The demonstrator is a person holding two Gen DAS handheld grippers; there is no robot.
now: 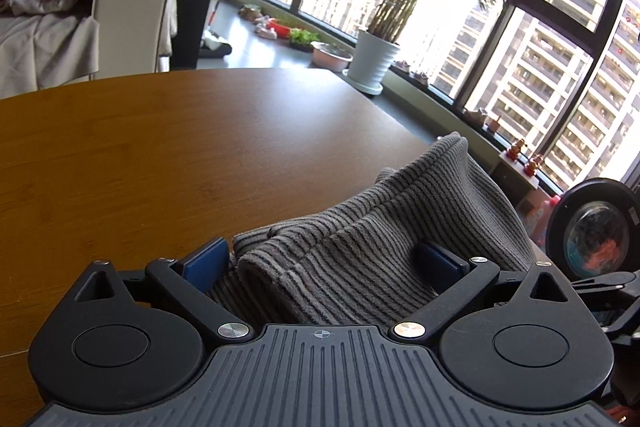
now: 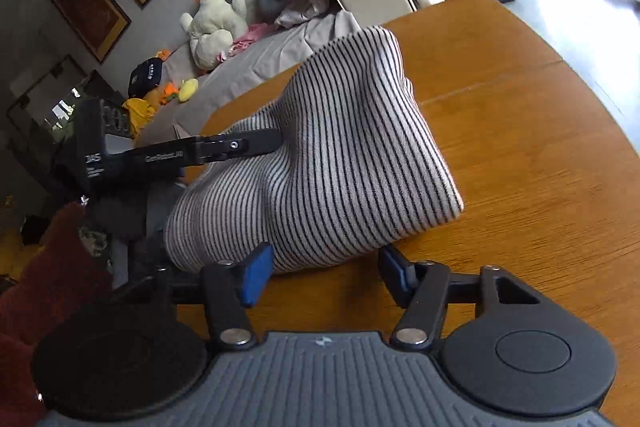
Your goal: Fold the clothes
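The striped garment [image 1: 360,227] lies bunched on the wooden table [image 1: 160,155] (near its edge). The left gripper [image 1: 326,263] stands wide with cloth heaped between its pads. The right gripper [image 2: 324,273] is half-spread at the cloth's hem, gripping nothing.

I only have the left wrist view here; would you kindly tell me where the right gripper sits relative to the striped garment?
Observer: The right gripper is at the near edge of the striped garment, with that edge just between its pad tips.
Operator: Are its pads pressing on the cloth?
Observer: No, its jaws stand apart and the cloth lies loose between them.
Operator: Is the garment off the table?
Observer: Not wholly; one folded corner rests on the table, to the right in the right wrist view.
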